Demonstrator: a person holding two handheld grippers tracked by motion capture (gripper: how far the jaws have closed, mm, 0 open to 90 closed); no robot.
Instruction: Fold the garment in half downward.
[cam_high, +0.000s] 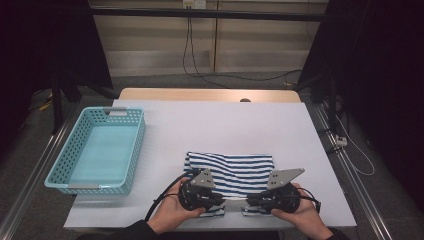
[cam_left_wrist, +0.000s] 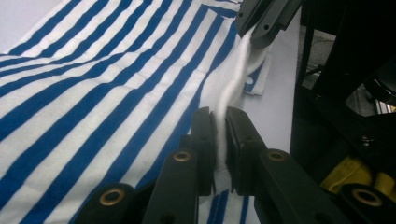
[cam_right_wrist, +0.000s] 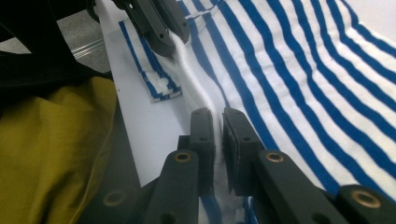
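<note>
At the lower centre of the high view, the left gripper (cam_high: 218, 199) and right gripper (cam_high: 251, 200) each pinch the striped cloth's (cam_high: 232, 172) near edge between narrow fingers (cam_left_wrist: 204, 135).

The high view looks forward and down from above the near edge of the table (cam_high: 210, 120), well back. Each gripper view sits just over the striped cloth (cam_left_wrist: 93, 93), looking along its near hem from opposite ends; both share that hem and the other gripper's jaws
</note>
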